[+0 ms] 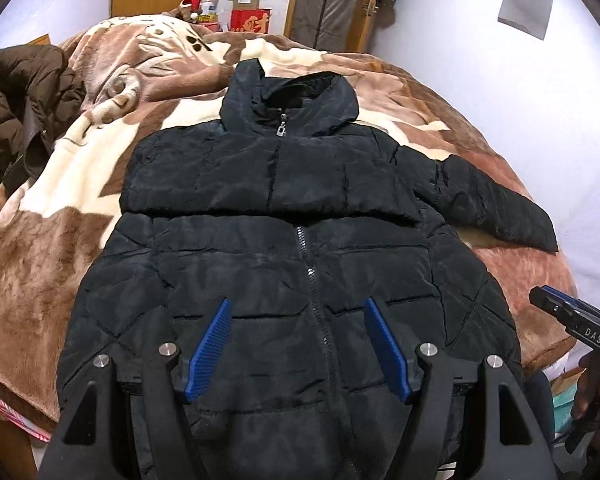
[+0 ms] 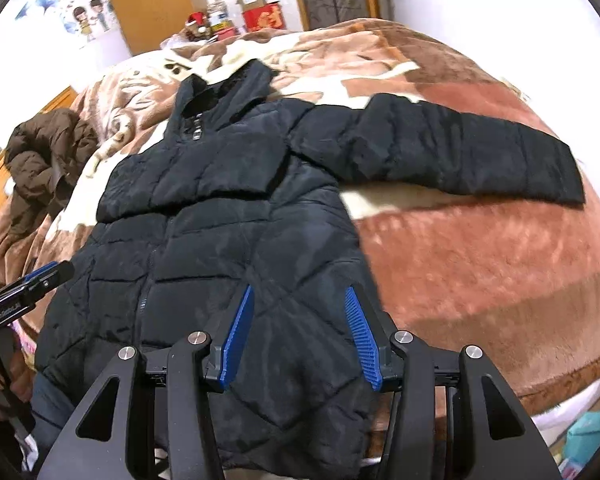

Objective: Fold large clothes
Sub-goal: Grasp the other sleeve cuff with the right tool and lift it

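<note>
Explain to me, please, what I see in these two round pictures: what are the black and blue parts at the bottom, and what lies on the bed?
No robot is here. A person holds one hand tool in each hand, and each tool carries a wide-angle camera looking along its two blue fingers. The left-wrist view shows the left tool, open and holding nothing. The right-wrist view shows the right tool, also open and empty. Both hover over a black quilted puffer jacket, zipped, lying front up on a brown and cream plush blanket. One black sleeve is folded across the chest; the other sleeve lies stretched out sideways. A brown padded coat lies crumpled beside it.
</note>
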Tool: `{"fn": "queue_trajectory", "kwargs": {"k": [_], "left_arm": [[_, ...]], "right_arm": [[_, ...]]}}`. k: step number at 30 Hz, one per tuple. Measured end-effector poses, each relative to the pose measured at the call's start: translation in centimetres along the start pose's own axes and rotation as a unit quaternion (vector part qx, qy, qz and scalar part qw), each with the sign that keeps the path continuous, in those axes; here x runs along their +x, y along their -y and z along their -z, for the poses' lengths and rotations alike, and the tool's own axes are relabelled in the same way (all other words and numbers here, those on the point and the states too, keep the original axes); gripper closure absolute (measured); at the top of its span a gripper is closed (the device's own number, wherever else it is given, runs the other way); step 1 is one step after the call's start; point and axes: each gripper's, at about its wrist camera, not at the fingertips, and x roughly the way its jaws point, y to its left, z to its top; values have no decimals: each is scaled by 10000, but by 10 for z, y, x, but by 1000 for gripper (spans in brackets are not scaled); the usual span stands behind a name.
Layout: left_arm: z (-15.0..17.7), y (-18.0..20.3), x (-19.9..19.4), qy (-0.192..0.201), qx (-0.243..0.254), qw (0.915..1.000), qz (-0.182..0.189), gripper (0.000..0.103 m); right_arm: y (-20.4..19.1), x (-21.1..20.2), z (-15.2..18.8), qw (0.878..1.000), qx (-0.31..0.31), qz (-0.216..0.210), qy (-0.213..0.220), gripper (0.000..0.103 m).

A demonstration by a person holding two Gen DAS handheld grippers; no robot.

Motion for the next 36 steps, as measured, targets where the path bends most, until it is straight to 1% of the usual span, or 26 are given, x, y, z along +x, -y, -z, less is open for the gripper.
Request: {"fn": "queue_trajectory", "kwargs": {"k": [5,8,10,16,20,21,23,25,27,29,32,35,36], "left_arm": [[-11,8,11,-18,37,10000,-63,32],[-22,14,23,-59,110,9999,-113,32],[-29,18,33,-84,165,9998,-117,32],[-52,31,67,-162,263,9994,-133,32],[-69,38,91,-202,348,9990,-173,32],[-73,40,97,-204,365,9989,-195,32],[-81,43,109,-202,379,9989,-204,32],[-89,45,121,-208,404,9986,-253,32],[-96,46,134,-226,447,9984,-281,32],[-104,49,148,-279,514,9976,-372,32],[-111,51,167,-352,521,9972,-407,32],[-112,51,178,-457,467,9970,-411,32],[-110,50,179,-489,445,9970,-405,32]], "right_arm": [[29,4,-6,9993,366,50,41,50],[53,12,-15,9979,626,126,52,44],[68,16,-20,9967,783,186,88,43],[140,43,-38,9878,1514,362,56,43],[195,65,-48,9754,2147,506,23,42],[204,69,-49,9728,2253,533,16,42],[226,78,-52,9660,2534,516,46,39],[247,83,-56,9592,2790,406,221,38],[261,85,-61,9524,3008,310,377,38],[271,86,-66,9470,3161,267,511,38],[285,86,-71,9374,3397,218,738,38],[295,90,-75,9275,3657,204,751,38],[297,90,-76,9258,3699,216,746,38]]}}
